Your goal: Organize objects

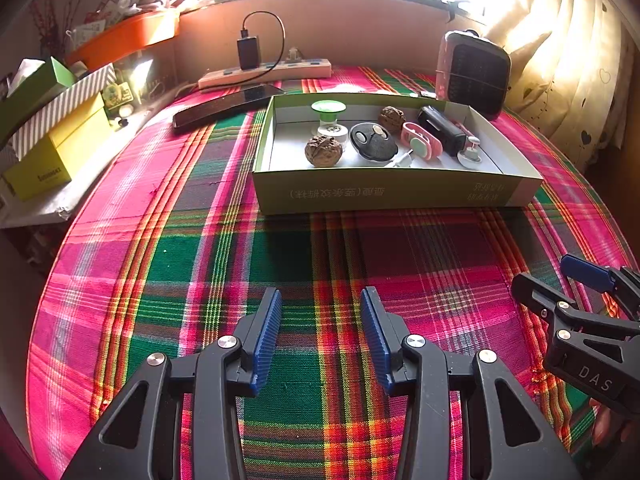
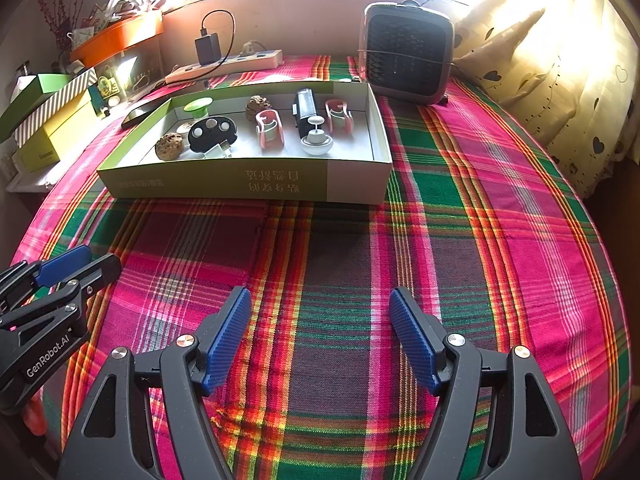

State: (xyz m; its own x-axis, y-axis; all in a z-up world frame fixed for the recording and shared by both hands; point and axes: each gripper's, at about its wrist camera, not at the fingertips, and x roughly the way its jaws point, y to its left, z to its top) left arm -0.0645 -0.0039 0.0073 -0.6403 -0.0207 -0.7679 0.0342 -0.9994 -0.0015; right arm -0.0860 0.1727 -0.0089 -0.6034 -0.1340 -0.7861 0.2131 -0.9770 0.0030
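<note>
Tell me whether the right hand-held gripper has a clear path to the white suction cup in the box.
Probably yes. The right hand-held gripper is open and empty, only bare tablecloth lies before it, and the suction cup sits near the box's low front wall, uncovered.

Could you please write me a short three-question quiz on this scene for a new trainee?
1. True or false: both walnuts lie inside the box.
2. What stands behind the box by the curtain? A) heater B) kettle C) lamp
3. What does the left gripper or the right gripper hold?

Key: 1. True. 2. A, the heater. 3. Nothing; both are open above the cloth.
</note>
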